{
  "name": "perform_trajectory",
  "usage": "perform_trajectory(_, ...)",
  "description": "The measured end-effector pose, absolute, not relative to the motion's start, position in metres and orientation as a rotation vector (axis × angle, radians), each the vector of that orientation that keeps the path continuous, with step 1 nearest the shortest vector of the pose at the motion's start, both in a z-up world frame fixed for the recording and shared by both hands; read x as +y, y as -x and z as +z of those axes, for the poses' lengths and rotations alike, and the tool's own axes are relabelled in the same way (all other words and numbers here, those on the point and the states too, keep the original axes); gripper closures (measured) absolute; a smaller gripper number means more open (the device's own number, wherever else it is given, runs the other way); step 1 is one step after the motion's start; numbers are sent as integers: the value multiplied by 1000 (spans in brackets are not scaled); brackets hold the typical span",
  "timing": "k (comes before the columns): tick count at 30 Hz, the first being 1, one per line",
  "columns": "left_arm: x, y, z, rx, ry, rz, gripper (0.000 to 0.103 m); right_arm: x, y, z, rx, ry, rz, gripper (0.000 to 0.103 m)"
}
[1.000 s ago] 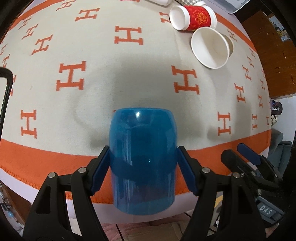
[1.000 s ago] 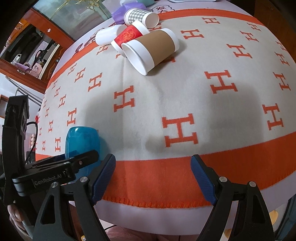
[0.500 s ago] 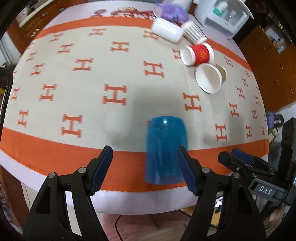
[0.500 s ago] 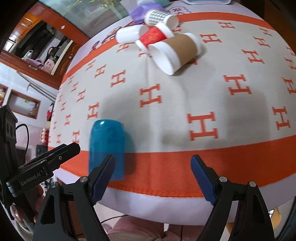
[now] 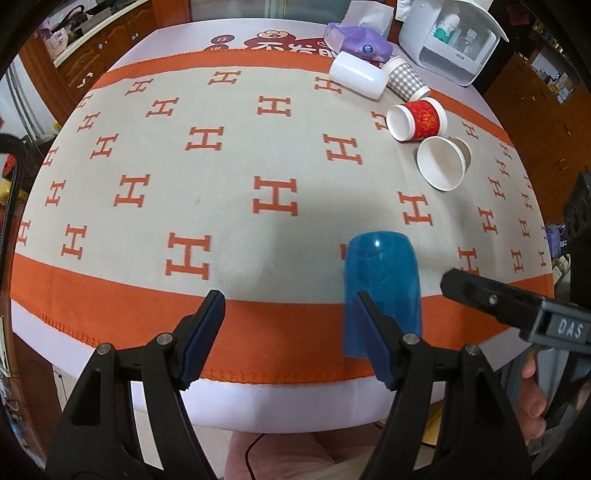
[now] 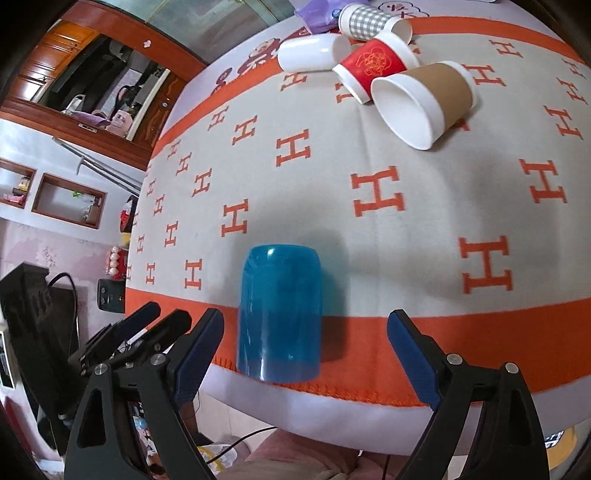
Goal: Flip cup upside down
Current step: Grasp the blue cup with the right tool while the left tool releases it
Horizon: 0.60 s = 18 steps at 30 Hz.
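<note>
A blue translucent cup stands upside down on the orange border of the H-patterned cloth, near the table's front edge. It also shows in the right wrist view. My left gripper is open and empty, drawn back to the left of the cup, whose lower left side its right finger hides. My right gripper is open and empty, in front of the cup and apart from it.
At the far right lie a brown-sleeved paper cup, a red paper cup, a white cup and a checked cup, all on their sides. A purple tissue pack and a white appliance stand behind.
My left gripper has let go of the blue cup and pulled back and left. The cup stays upside down on the cloth. My right gripper has shifted left, now facing the cup.
</note>
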State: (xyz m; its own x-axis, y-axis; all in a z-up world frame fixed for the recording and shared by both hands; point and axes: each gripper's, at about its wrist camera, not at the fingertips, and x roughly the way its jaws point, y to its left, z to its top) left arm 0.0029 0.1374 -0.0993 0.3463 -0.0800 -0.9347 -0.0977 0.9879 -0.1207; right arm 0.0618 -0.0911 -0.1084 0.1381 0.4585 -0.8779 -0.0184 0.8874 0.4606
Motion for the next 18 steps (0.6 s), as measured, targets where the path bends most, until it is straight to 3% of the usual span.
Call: perform_trajectory(18, 166, -8, -114, 1233, 198, -14, 35, -41, -99, -157, 1517, -315, 356, 12)
